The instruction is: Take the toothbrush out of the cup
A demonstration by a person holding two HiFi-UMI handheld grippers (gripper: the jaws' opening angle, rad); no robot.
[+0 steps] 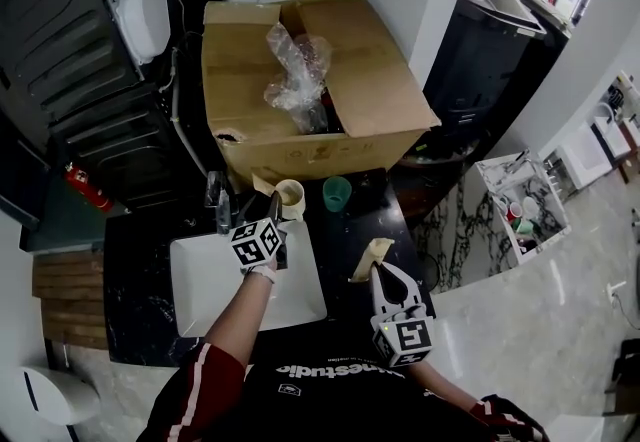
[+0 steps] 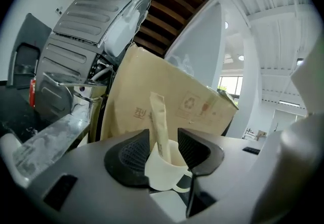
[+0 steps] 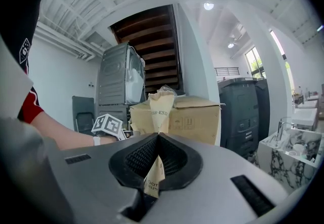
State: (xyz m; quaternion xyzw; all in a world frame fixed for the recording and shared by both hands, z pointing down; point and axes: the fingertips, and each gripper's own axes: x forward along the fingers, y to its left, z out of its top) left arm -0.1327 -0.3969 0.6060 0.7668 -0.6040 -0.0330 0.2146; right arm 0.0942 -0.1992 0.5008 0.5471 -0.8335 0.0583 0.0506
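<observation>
A white cup (image 1: 290,195) stands on the black counter in front of the cardboard box, with a paper-wrapped toothbrush (image 2: 159,119) upright in it. My left gripper (image 1: 276,211) is open. In the left gripper view the cup (image 2: 163,170) sits between its spread fingers (image 2: 132,154), and I see no pad pressing on it. My right gripper (image 1: 379,272) is at the counter's near right, shut on a second paper-wrapped toothbrush (image 1: 371,258). That wrapper (image 3: 160,106) sticks up out of the closed jaws.
A big open cardboard box (image 1: 310,80) with crumpled plastic fills the back of the counter. A green cup (image 1: 337,192) stands right of the white one. A white sink basin (image 1: 200,300) lies under my left arm, with a tap (image 1: 215,192) behind it. The counter's right edge drops to the floor.
</observation>
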